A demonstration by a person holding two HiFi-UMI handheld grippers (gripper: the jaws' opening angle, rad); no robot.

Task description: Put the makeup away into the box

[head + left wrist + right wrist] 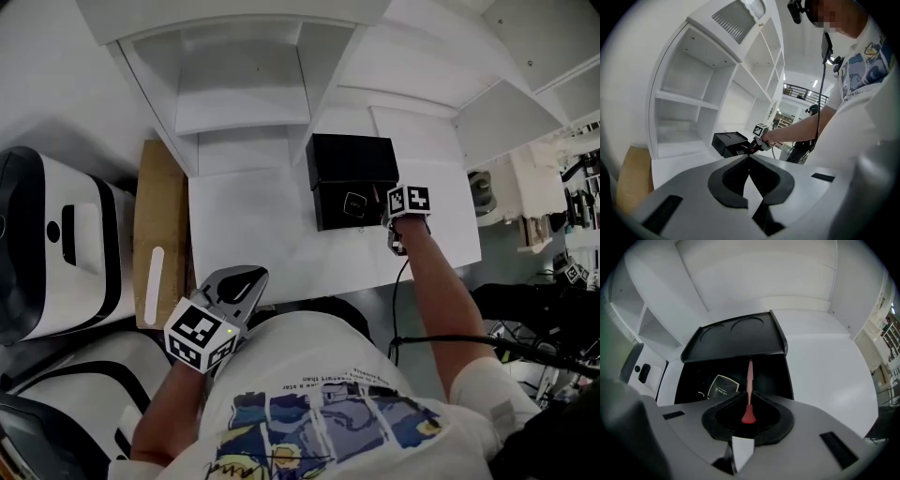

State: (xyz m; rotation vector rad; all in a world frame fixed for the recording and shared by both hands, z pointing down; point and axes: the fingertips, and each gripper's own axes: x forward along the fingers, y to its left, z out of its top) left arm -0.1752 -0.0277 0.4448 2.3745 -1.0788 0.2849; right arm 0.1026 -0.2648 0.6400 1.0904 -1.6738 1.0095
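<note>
Right tongs (749, 397) clamped on slim pink stick (749, 376) | matte black rectangular box (736, 336) open beneath | left tongs (749, 158) together, empty

- The right hand-held gripper (749, 397) has its jaws pressed on a slim pink stick with a red end (749, 373).
- The stick's tip reaches into an open black rectangular box (783, 376) on the white tabletop (825, 366).
- A dark square compact (721, 388) lies inside the box.

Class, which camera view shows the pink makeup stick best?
The right gripper view: the pink makeup stick stands clamped in the right gripper, close up. The left gripper view shows it tiny; the head view hides it.
</note>
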